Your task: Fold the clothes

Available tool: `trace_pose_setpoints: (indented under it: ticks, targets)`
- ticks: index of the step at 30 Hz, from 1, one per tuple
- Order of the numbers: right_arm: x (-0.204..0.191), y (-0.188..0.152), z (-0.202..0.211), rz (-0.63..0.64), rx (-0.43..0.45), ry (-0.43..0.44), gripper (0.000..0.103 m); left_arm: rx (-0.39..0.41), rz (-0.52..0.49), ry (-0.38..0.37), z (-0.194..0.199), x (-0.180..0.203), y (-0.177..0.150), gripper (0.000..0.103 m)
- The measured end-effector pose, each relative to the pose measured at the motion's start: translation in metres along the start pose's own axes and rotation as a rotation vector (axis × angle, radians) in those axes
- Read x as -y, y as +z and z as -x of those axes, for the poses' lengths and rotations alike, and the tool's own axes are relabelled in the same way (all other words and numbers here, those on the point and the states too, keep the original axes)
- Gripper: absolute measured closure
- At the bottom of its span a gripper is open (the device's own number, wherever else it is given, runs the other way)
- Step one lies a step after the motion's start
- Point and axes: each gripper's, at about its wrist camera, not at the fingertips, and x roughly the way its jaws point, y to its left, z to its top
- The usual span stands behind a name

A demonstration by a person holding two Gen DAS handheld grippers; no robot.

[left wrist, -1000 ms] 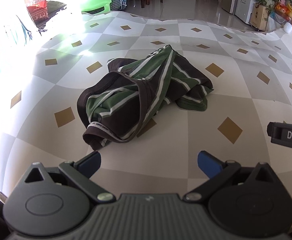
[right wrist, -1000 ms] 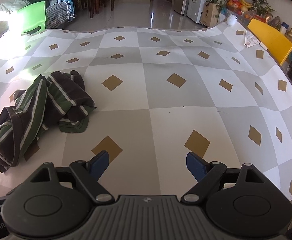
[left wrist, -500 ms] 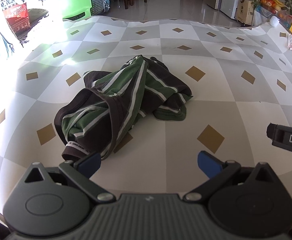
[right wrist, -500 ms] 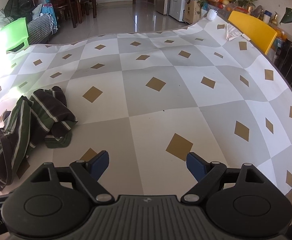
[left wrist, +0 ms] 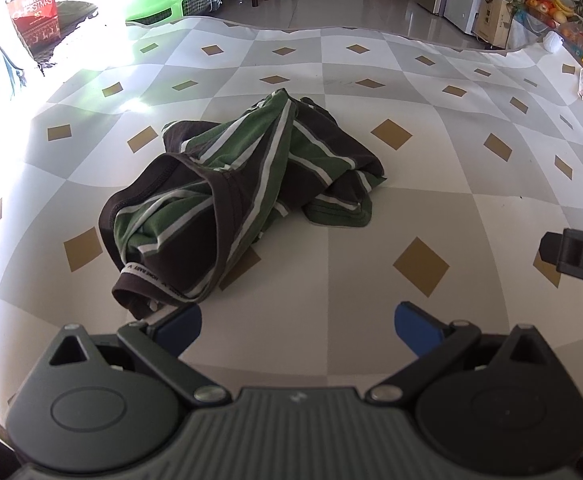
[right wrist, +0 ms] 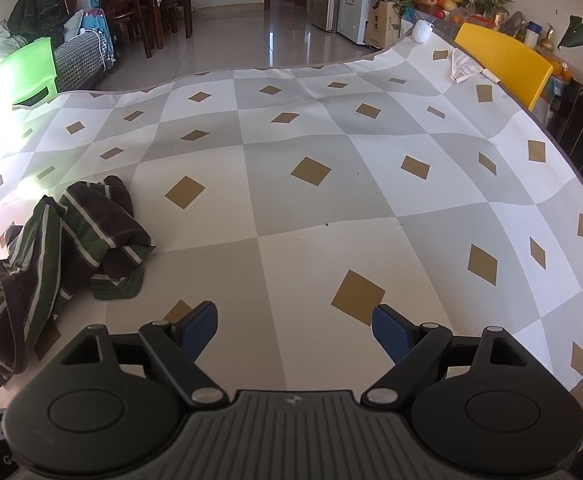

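on the checked cloth (left wrist: 371, 208) lies crumpled striped underwear (left wrist: 235, 204), ungripped.

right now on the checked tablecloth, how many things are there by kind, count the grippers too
striped garment, crumpled: 1
folded paper leaflet at the far corner: 1
white round object at the far edge, too small to identify: 1
hand-held grippers, left hand-held gripper and right hand-held gripper, both open above the cloth: 2
total: 5
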Motion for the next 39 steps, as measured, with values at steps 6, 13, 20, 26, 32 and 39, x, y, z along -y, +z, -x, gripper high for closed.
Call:
trace_pose_setpoints:
  ticks: [6,13,20,26,32,39]
  targets:
    - [0.0,0.0,0.0,-0.001,0.0,-0.002,0.018,0.003,-0.001,0.002,0.001,0.0,-0.001,0.0]
    - [0.0,0.0,0.001,0.003,0.004,-0.002,0.018,0.006,-0.005,0.004,0.001,0.0,-0.002,0.0]
    - [-0.002,0.0,0.001,0.011,0.004,0.002,0.018,-0.002,-0.008,0.001,-0.003,-0.002,-0.003,0.0]
    - [-0.002,-0.001,0.005,0.002,0.024,0.025,0.018,-0.031,0.005,-0.002,-0.009,-0.008,-0.009,0.0]
    - [-0.007,-0.004,-0.001,0.019,0.006,0.032,0.018,-0.054,0.017,0.002,-0.017,-0.016,-0.017,0.0]
    - [-0.018,-0.012,-0.002,0.053,-0.021,0.096,0.018,-0.099,0.028,0.038,-0.031,-0.026,-0.029,0.0]
